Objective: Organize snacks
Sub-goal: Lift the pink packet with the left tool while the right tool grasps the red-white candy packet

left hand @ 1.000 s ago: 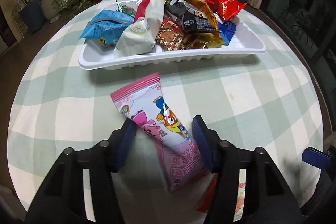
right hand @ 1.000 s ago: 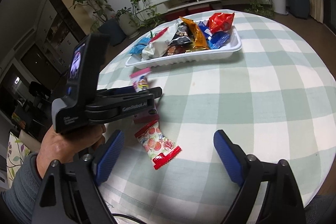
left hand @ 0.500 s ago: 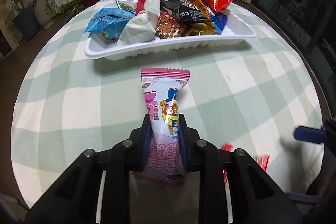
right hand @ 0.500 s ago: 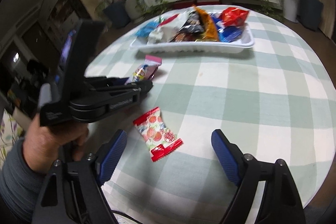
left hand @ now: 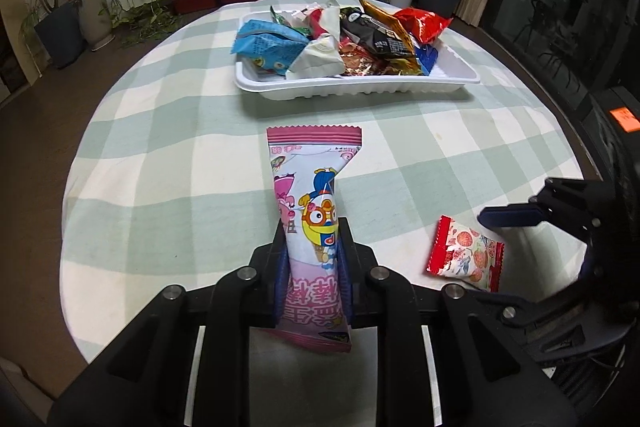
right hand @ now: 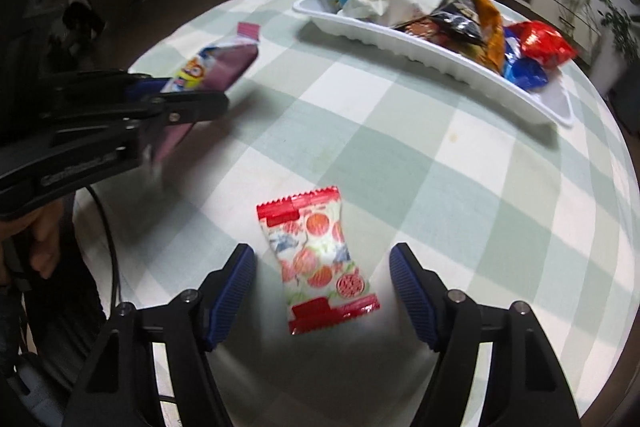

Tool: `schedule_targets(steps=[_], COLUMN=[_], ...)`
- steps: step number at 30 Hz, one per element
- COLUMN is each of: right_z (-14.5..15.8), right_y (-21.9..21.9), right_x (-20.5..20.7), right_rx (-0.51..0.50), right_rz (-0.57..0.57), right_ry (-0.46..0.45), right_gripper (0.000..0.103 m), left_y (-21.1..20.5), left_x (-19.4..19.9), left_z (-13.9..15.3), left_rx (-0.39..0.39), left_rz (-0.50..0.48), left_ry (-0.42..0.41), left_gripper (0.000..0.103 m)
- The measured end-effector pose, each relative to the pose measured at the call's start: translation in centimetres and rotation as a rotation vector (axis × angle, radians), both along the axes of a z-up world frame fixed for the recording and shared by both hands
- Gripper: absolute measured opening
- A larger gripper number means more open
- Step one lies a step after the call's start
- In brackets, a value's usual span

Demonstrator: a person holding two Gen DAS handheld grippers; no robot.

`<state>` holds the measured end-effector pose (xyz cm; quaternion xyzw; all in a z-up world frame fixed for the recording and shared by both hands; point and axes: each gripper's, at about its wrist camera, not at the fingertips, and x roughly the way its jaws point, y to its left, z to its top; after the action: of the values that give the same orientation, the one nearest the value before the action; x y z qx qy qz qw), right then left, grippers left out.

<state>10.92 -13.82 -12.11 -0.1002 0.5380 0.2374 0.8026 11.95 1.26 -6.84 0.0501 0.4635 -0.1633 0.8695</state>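
My left gripper (left hand: 312, 241) is shut on a long pink cartoon snack packet (left hand: 312, 179) and holds it above the checked tablecloth, its free end toward the white tray (left hand: 360, 89). In the right wrist view the same packet (right hand: 224, 61) sticks out of the left gripper (right hand: 180, 95). A red and white snack packet (right hand: 316, 259) lies flat on the cloth. My right gripper (right hand: 322, 257) hangs over it with a pad on each side. Its jaws are closing, and the pads do not touch the packet. The tray (right hand: 440, 61) holds several snack bags.
The round table's edge (left hand: 576, 147) curves close on the right. A hand (right hand: 44, 239) holds the left gripper at the left border. Potted plants (left hand: 60, 27) and a low TV shelf stand on the floor beyond the table.
The left gripper shut on the pink packet, lifted it off the cloth and carried it toward the tray. The right gripper rolled and came down over the red and white packet, its jaws narrowing.
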Motion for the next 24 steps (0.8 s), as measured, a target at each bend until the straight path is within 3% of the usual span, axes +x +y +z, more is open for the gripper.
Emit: schedule_targets(steps=[7,10,14,24], right_z=[-0.16,-0.08,0.28,0.62], right_y=[0.66,0.85,1.03,0.23], right_x=[0.54,0.80,0.78,-0.02], right_rx=[-0.064,-0.070,-0.076,-0.002], right_rz=[0.021,0.015,0.015,-0.018], right_ry=[0.027,0.036,0.044,0.035], right_gripper=[0.066,0.057,0.038,0.033], left_y=[0.03,-0.03,-0.10,-0.34], left_x=[-0.49,-0.52,-0.62,-0.77], left_z=[0.40,0.45,0.61,0.77], left_rx=[0.000,0.000,0.003,0.009], left_rz=[0.016,0.020,0.021,0.020], left_ry=[-0.013,-0.015,-0.021,-0.026], left_gripper=[0.019,0.019,0.019,0.019])
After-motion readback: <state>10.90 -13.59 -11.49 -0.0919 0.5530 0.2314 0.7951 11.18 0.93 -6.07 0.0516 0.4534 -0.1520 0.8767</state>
